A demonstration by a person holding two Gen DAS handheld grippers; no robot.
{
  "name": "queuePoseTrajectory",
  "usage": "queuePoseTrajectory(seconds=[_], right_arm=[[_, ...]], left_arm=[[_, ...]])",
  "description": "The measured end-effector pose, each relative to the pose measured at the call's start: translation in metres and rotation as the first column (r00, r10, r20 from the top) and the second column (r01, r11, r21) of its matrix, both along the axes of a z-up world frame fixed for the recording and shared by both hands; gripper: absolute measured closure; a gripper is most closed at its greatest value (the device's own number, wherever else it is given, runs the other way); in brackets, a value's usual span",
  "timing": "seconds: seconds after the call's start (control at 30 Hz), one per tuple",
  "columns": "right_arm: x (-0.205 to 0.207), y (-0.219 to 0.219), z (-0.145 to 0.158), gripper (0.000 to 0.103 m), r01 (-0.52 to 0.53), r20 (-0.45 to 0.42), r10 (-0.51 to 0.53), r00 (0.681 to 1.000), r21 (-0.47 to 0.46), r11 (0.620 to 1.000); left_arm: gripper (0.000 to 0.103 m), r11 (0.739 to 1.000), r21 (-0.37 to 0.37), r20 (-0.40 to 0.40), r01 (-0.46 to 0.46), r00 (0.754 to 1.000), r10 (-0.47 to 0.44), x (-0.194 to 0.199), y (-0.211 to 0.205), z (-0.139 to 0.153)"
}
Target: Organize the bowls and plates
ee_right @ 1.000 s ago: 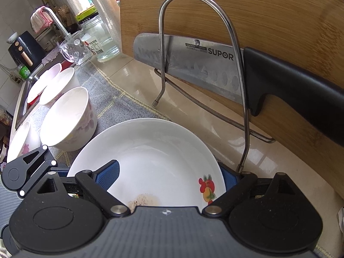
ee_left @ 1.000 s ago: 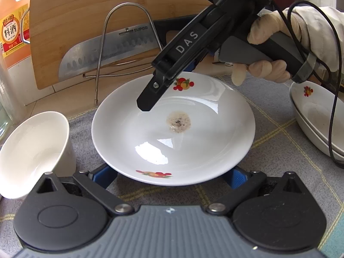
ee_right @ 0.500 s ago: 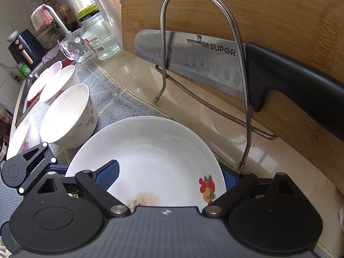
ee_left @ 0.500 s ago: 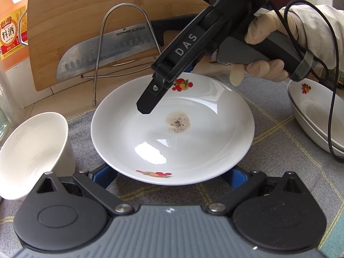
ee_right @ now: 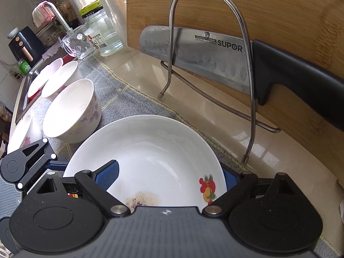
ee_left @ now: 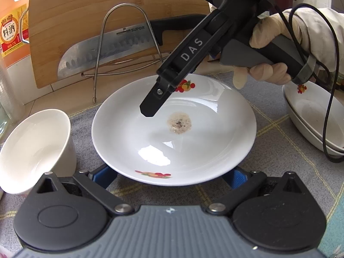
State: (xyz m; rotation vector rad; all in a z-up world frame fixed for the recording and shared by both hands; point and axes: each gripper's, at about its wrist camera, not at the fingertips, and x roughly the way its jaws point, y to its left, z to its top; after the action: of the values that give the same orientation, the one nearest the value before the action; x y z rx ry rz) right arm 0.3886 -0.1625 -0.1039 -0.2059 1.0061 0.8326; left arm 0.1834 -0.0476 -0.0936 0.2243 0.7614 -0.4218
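The plate (ee_left: 193, 150) lies on the grey mat (ee_left: 290, 133), its near rim between the left gripper (ee_left: 173, 175) fingers, which stand apart beside it. The right gripper (ee_right: 169, 173) fingers also stand apart, one over the plate's inside, one beyond its rim. A bowl (ee_left: 32, 150) sits left of the left fingers.

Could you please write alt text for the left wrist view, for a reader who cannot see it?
A white plate with fruit motifs and a brown stain lies on a grey cloth, and the right hand-held gripper hovers open above it. A white bowl stands left, stacked dishes right, a knife on a wire rack behind.
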Motion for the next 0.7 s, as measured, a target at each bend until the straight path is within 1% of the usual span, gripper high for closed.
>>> queuePoseTrajectory(seconds=[0.43,0.7], right_arm=[[-0.020,0.001,0.002,0.005,-0.016,-0.009,0.016,1.000,0.003,1.000],[-0.036,0.001,0.012,0.005,-0.008,0.005,0.008,1.000,0.008,1.000]], left_arm=[[0.001,1.000,0.010,-0.003,-0.017,1.000,0.017,-0.016,0.002,0.005],[0.001,1.000,0.011,0.004,-0.002,1.000,0.002,-0.029,0.004,0.014]])
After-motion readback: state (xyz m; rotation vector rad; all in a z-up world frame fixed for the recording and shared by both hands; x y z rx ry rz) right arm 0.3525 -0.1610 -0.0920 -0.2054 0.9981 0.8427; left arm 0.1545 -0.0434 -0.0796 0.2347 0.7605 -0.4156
